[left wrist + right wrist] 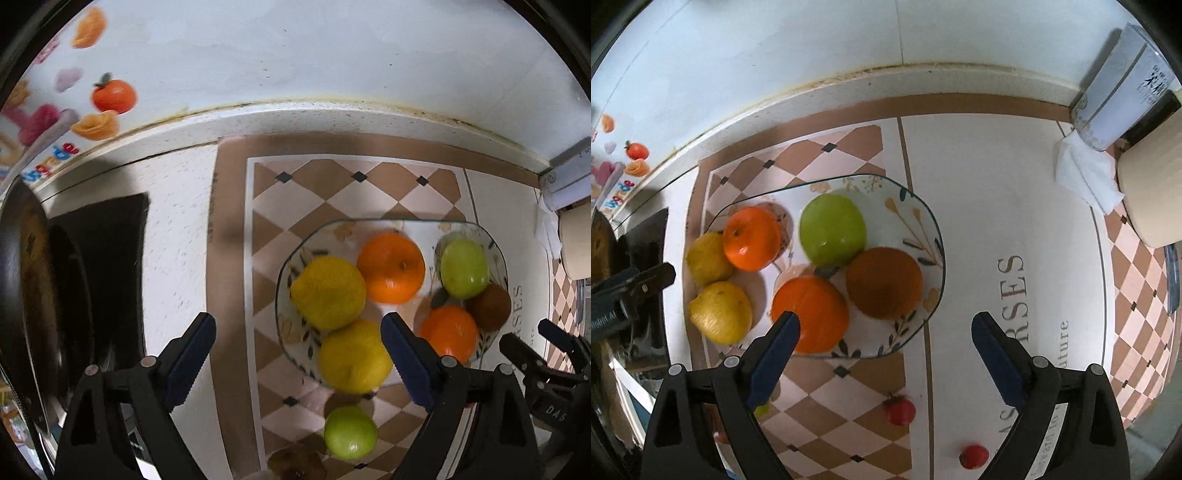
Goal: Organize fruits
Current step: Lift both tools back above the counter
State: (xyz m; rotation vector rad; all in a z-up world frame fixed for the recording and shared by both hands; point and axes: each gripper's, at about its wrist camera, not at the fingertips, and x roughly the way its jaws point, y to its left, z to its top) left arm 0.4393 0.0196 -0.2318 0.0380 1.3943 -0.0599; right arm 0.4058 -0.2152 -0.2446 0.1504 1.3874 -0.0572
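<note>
Now six fruits [831,230] on plate [923,221]

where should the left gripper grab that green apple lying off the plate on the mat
Across its widest middle, from straight above: the green apple is round, sits alone on the mat near the plate rim, and the open left gripper is already overhead.

A pale wall [775,55] with fruit stickers [112,96] backs a speckled white counter [177,229] covered by a brown checkered mat [831,398], near a tissue [1086,177].
</note>
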